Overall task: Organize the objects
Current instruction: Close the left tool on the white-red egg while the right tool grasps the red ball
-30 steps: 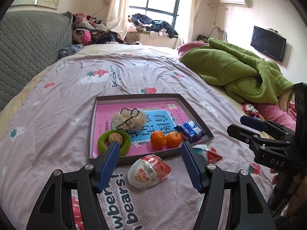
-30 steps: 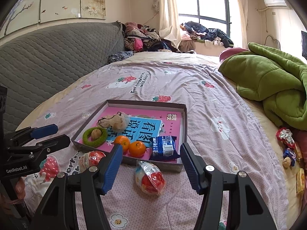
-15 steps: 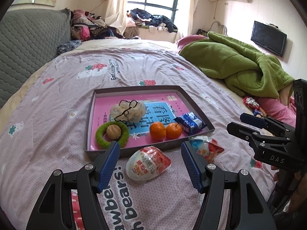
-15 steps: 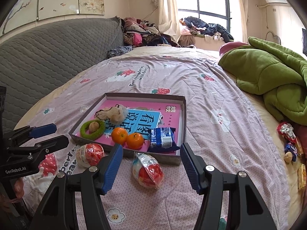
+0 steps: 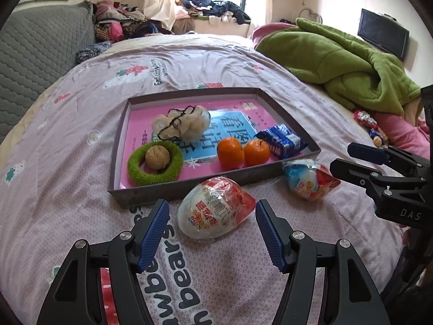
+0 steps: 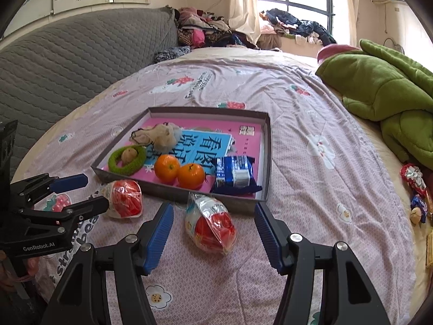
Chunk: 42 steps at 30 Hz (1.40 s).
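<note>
Bed (image 5: 81, 162) carries a shallow grey box (image 5: 291, 124) holding a mesh puff, a green ring around a walnut (image 5: 157, 157), two oranges (image 5: 230, 151) and a blue packet (image 5: 281, 140). Left tool (image 5: 211, 218) wide open, holding nothing, straddles a wrapped egg (image 5: 216, 211) just outside the box's near wall. Right tool (image 6: 213, 218) likewise wide open around a second wrapped egg (image 6: 211, 222)

Bed (image 5: 70, 140) with pink strawberry-print cover. Directly on it: grey tray (image 5: 189, 189) mid-bed; two wrapped eggs (image 5: 216, 211) (image 5: 308, 178) just before tray's near wall; green blanket (image 5: 341, 62) bunched at right; small snacks (image 6: 414, 187) by right edge.
</note>
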{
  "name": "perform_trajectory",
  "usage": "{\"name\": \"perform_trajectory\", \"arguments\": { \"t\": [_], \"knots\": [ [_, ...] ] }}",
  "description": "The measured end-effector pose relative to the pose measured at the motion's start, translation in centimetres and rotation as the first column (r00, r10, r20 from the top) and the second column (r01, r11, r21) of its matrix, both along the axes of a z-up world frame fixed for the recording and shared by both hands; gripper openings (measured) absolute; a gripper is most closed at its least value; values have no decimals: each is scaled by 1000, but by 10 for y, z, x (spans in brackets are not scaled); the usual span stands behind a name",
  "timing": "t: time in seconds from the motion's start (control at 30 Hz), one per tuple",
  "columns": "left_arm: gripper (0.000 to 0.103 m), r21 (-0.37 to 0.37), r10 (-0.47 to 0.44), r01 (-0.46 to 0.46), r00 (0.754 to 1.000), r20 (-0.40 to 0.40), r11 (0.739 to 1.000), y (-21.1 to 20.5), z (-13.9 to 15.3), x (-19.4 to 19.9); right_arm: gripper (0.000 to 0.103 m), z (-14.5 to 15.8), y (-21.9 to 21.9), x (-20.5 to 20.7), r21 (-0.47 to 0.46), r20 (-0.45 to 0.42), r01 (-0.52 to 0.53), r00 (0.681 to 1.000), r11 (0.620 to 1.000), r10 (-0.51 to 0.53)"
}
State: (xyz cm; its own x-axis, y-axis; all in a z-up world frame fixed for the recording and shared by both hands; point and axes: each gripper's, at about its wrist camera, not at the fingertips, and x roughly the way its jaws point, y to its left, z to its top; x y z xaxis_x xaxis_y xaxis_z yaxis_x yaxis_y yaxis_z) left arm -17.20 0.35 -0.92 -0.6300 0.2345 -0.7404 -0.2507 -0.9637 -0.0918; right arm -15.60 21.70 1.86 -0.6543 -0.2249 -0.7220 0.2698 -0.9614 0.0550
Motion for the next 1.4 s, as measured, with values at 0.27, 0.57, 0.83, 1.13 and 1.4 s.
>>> {"name": "perform_trajectory", "arguments": {
  "t": [0.27,0.57,0.83,1.13,1.4],
  "knots": [
    [68,-1,-33,33,999,15,999,5,-9,-2,62,-9,-4,-1,15,20,-15,1000,1000,15],
    [68,-22,-37,37,999,35,999,5,-24,-10,62,-16,-6,-4,27,34,-19,999,999,18],
    [69,-14,-48,48,998,43,999,6,-34,-22,62,-26,-9,-6,33,35,-22,999,999,21],
    [69,9,-44,43,997,58,999,8,-44,-34,61,-45,-11,-17,60,46,-17,999,998,15],
    [69,32,-31,29,997,68,999,7,-49,-38,58,-58,-14,-26,47,69,-11,998,999,7]
  ]
}}
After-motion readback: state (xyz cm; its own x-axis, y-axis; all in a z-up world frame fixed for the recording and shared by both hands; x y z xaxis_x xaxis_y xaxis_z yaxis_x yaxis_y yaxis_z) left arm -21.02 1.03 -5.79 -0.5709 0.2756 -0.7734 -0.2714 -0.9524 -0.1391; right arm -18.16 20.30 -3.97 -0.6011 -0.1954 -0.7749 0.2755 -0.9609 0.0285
